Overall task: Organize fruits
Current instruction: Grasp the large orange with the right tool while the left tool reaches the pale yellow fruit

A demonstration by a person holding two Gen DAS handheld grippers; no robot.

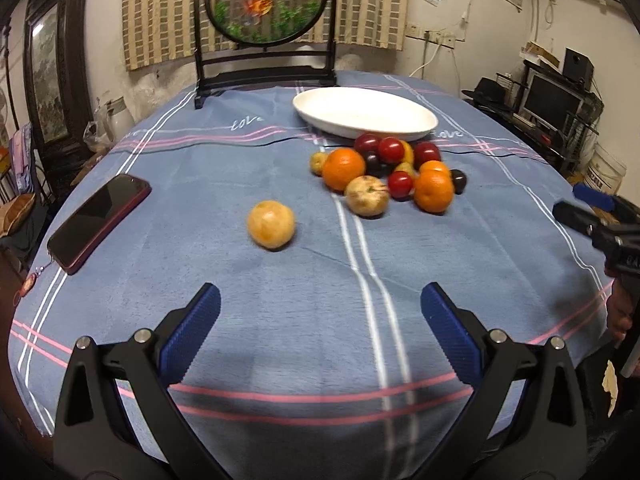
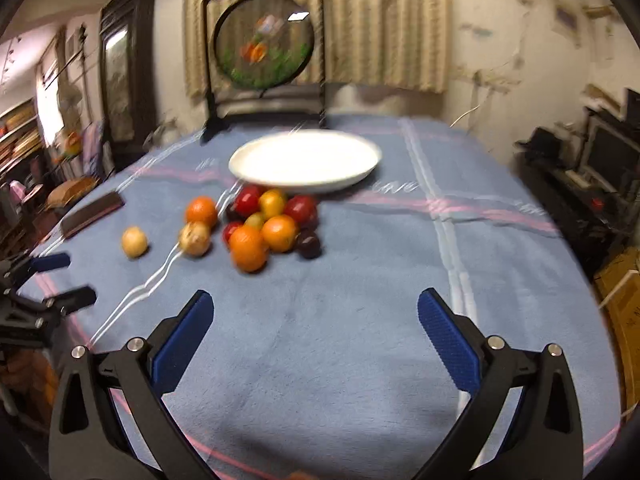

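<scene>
Both grippers hung over the near part of the table, each with its blue-padded fingers spread wide and nothing between them. The left gripper (image 1: pixel 320 308) sat low above the blue tablecloth (image 1: pixel 280 320), and the right gripper (image 2: pixel 316 312) did the same a little further to the right; from the left camera its dark frame and one blue pad showed at the right edge.

The fruits lay mostly in one heap (image 1: pixel 388 172) near the middle of the table, just in front of the white oval plate (image 1: pixel 364 114), which held nothing. In that heap I could make out oranges (image 1: pixel 343 169), red plum-like fruits (image 1: pixel 391 149), a couple of very dark ones and a pale, mottled apple-like fruit (image 1: pixel 367 195) on the near side, many of them touching one another. One pale yellow fruit (image 1: pixel 271 224) lay by itself, apart from the heap, nearer and to the left, out beyond the left gripper's fingers.

A dark red phone (image 1: pixel 98 222) lay flat on the cloth near the left edge, well apart from the fruit. At the far side of the table stood a round goldfish screen (image 1: pixel 266 0) in a dark wooden stand, with a striped curtain on the wall behind it. The right camera's view was blurred, though the plate (image 2: pixel 304 160) and the heap (image 2: pixel 264 224) were still easy to tell there.
</scene>
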